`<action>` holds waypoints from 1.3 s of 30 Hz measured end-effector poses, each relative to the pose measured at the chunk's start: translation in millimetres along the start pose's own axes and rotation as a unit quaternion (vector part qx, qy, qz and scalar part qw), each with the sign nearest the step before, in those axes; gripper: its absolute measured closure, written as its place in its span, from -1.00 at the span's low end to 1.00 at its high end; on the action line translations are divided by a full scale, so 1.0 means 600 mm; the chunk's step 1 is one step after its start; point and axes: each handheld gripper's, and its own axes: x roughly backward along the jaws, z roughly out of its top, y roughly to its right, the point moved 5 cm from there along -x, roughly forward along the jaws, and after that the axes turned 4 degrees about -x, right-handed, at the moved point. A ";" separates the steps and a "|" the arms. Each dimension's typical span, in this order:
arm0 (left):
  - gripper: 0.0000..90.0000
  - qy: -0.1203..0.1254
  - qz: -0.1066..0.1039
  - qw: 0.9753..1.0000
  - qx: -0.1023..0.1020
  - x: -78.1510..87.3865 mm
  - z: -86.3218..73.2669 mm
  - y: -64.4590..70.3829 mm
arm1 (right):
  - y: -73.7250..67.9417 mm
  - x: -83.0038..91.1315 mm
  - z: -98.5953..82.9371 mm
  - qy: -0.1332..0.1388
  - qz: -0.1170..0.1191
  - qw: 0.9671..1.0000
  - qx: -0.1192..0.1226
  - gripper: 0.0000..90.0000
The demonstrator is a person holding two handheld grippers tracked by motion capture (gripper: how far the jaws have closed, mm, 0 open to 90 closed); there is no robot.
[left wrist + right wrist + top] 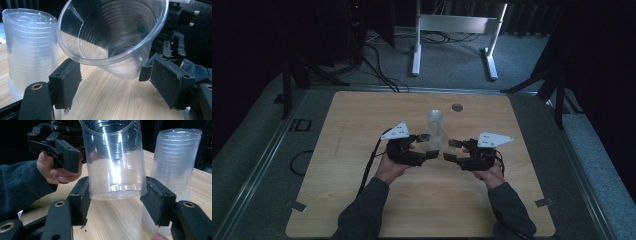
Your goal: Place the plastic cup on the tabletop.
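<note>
Right gripper (115,202) has its jaws clamped on the base of a clear ribbed plastic cup (115,162), held tilted above the light wooden bench (362,200). Left gripper (112,82) sits with jaws wide around the cup's rim, looks like no contact. Just behind stands an upside-down stack of clear plastic cups (30,50).

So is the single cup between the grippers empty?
Empty: the left gripper view looks straight into the clear cup and shows only its bare ribbed wall and bottom.
</note>
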 end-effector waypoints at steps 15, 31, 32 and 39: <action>-0.45 0.025 0.014 1.000 0.008 -0.012 0.002 0.002 | -0.001 -0.001 -0.004 0.009 -0.003 1.000 0.007 -0.06; -0.49 0.044 0.007 0.999 0.014 -0.015 0.009 0.008 | -0.003 -0.008 -0.009 0.005 0.000 1.000 0.006 -0.06; -0.52 0.043 0.008 0.999 0.015 -0.018 0.008 0.008 | -0.003 -0.008 -0.009 0.004 -0.001 1.000 0.006 -0.06; -0.56 0.054 0.009 0.998 0.026 -0.023 0.009 0.008 | -0.004 -0.010 -0.011 0.001 0.000 1.000 0.007 -0.06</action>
